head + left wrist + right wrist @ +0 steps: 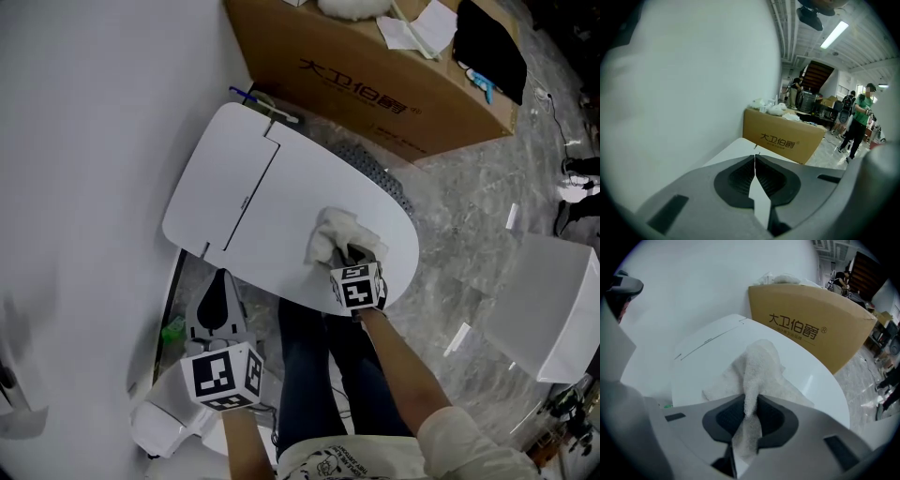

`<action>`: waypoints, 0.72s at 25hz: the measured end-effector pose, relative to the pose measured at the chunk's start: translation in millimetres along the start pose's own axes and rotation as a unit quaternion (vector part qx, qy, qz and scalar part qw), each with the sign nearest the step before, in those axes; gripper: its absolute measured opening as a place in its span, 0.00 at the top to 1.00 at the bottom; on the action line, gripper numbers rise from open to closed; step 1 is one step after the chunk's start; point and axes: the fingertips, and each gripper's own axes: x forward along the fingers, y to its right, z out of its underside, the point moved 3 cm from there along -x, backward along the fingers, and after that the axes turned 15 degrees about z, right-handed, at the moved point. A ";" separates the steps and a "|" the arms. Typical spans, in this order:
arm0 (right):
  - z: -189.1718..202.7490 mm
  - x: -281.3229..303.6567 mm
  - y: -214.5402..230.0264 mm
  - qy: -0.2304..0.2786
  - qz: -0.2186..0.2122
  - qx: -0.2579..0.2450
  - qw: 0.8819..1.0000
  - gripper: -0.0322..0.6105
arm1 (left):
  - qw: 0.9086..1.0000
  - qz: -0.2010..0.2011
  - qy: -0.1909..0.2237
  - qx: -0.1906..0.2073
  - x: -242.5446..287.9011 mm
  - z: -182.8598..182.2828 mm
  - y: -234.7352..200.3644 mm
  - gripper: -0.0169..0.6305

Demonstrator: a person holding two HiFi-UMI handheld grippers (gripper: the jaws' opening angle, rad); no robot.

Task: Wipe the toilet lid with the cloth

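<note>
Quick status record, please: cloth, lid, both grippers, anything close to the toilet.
cloth: white, bunched, lying on the lid near its rounded end
toilet lid: closed, white
right gripper: shut on cloth, over the lid
left gripper: jaws together, empty, off the lid
cardboard box: on the floor beside the toilet

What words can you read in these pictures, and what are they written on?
"大卫伯爵" with a small ® after it: on the side of the brown cardboard box.
Marker cubes: only black-and-white square patterns, no words.
A tiny mark on the toilet lid: too small to read.
</note>
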 end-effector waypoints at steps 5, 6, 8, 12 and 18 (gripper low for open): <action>-29.9 9.1 -20.8 0.015 -0.011 -0.009 1.000 0.85 | 1.000 -0.014 0.000 -0.011 -4.8 2.6 -19.5 0.96; -34.7 10.8 -24.7 0.017 -0.012 -0.013 1.000 0.85 | 1.000 -0.016 0.001 -0.013 -5.5 3.0 -22.7 0.96; -45.2 13.9 -33.2 0.026 -0.016 -0.023 0.999 0.85 | 1.000 -0.020 0.001 -0.017 -7.4 3.9 -28.7 0.96; -59.2 16.6 -50.2 0.030 -0.025 -0.035 0.999 0.85 | 0.999 -0.027 0.003 -0.022 -11.8 5.0 -40.5 0.96; -76.2 18.1 -77.0 0.041 -0.038 -0.053 0.997 0.85 | 0.999 -0.037 0.007 -0.029 -18.4 7.0 -53.9 0.96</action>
